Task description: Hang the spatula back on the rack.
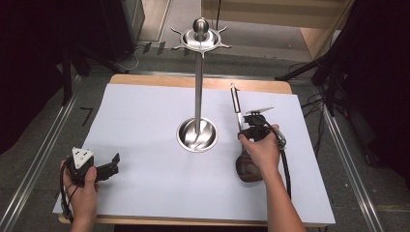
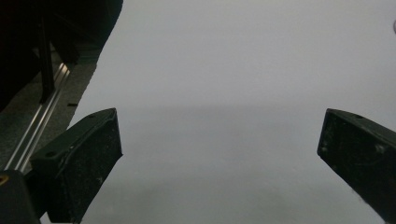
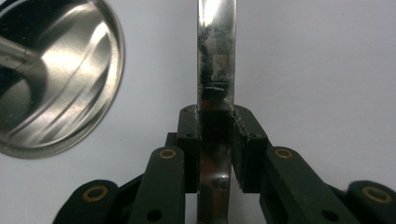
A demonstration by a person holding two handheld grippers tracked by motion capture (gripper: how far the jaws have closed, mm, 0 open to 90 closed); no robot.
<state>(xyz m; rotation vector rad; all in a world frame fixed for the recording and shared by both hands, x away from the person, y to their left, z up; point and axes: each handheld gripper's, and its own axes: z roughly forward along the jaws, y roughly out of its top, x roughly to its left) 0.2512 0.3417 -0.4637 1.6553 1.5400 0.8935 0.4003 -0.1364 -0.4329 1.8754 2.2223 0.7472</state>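
- At the far left of the high view, a metal rail (image 1: 36, 159) runs along the floor beside the counter (image 1: 203, 82), with dark curtains beyond it.
- In the lower left of the high view, the left claw (image 1: 115, 164) lies low over the white sheet (image 1: 145, 125) that covers the counter, held in the person's left hand (image 1: 82, 186); a grey three-cornered plate sits on top of it.
- The left gripper view shows the left claw (image 2: 219, 144) with its jaws spread wide apart and nothing between them, only bare white sheet ahead and the rail at the upper left of that frame.
- At the centre of the high view stands a steel utensil stand (image 1: 198, 87): a round dished base (image 1: 197, 135) on the sheet, a tall upright pole and a hooked crown at the top of the frame. It stands between the two claws, well apart from the left one.
- Right of centre, a ladle (image 1: 237, 108) lies on the sheet, its steel handle pointing toward the top of the frame and its dark bowl (image 1: 246, 169) toward the lower edge, partly hidden by the right hand (image 1: 263, 150).
- The right claw (image 1: 249, 126) is pinching the ladle's handle; in the right gripper view the right claw (image 3: 215, 135) has its jaws pressed against both sides of the handle (image 3: 215, 46), with the stand's base (image 3: 56, 84) near at the upper left of that frame.
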